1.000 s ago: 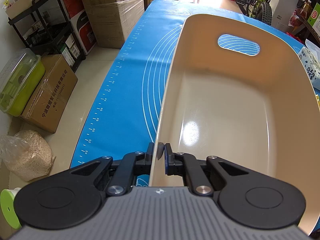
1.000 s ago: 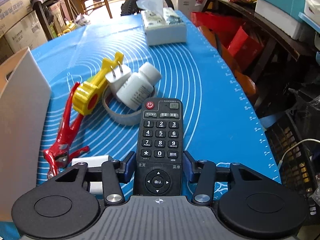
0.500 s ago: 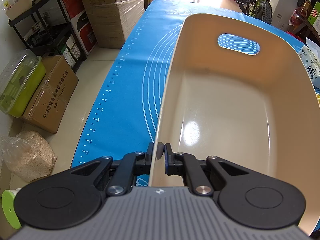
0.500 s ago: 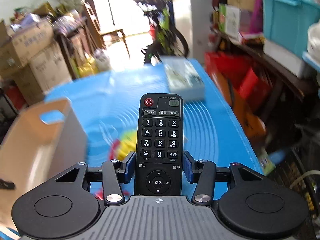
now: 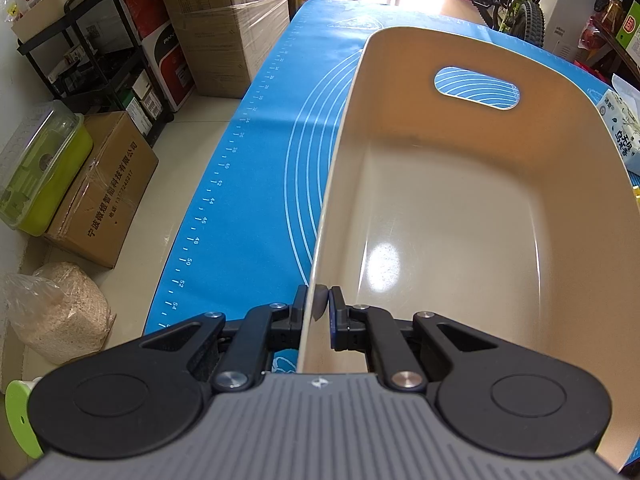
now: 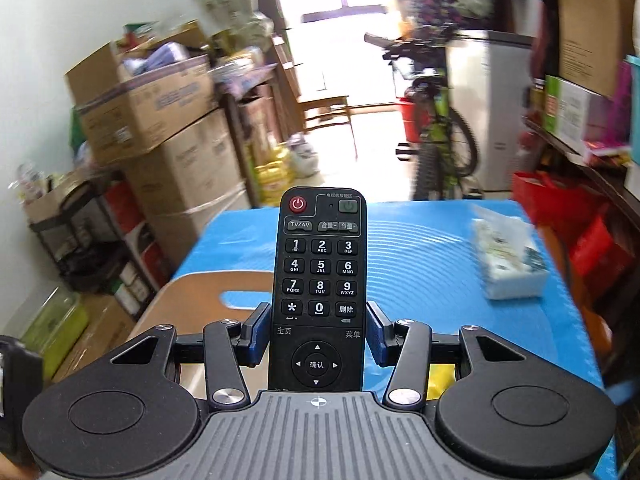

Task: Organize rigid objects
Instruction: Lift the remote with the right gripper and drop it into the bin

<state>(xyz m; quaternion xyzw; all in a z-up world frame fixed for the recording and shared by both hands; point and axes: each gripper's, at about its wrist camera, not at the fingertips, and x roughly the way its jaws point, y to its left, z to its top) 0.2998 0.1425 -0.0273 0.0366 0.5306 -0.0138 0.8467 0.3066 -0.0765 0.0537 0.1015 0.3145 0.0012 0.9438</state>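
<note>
Since the earlier frame I have lifted the right tool (image 6: 318, 330) clear of the bench (image 6: 440, 280); the loose items it looked down on are out of its view, and the far end of the room now fills it. The left view is unchanged.

The right tool pinches the remote (image 6: 320, 272) across its narrow sides, just below the number keys, with the button face up. I judge the remote light and stiff, with smooth plastic edges that could slip; a hold near its middle keeps it balanced.

The left tool (image 5: 318, 308) is pressed together on the near wall of the bin (image 5: 460, 208), one pad inside, one outside. The bin is empty, rigid and thin-walled, and stands on the bench below and left of the remote.
</note>
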